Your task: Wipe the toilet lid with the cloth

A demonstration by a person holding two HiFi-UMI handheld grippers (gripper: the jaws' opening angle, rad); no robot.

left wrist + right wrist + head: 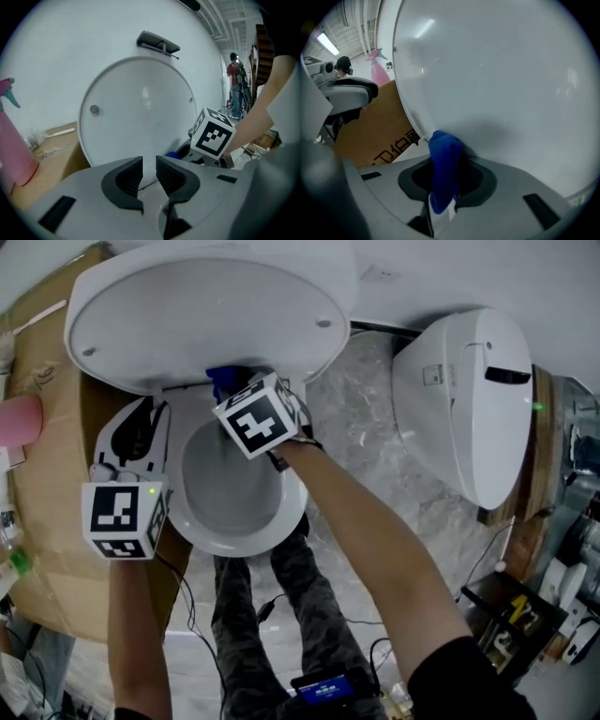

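Right gripper (pixel 234 385) is reaching in over the toilet bowl (pixel 192 526). Its jaws are clamping a blue cloth (pixel 443 164), which is filling the gap between them and sticking out past the tips. The toilet lid (pixel 206 315) is standing raised, its white inner face turned toward us. The cloth is sitting at the lid's lower part, near the hinge. We cannot tell whether it is actually pressing on the surface.

Left gripper (pixel 149 171) is hanging left of the bowl, apart from the lid and pointing toward it. Its jaws are standing a narrow gap apart with nothing between them, and through the gap we are seeing only lid.

To the left, a cardboard box (pixel 56 465) is lying beside the toilet, and a pink spray bottle (pixel 14 150) is standing on it. A second toilet (pixel 469 399), lid down, is standing well apart on the right on the marble floor (pixel 375 456).
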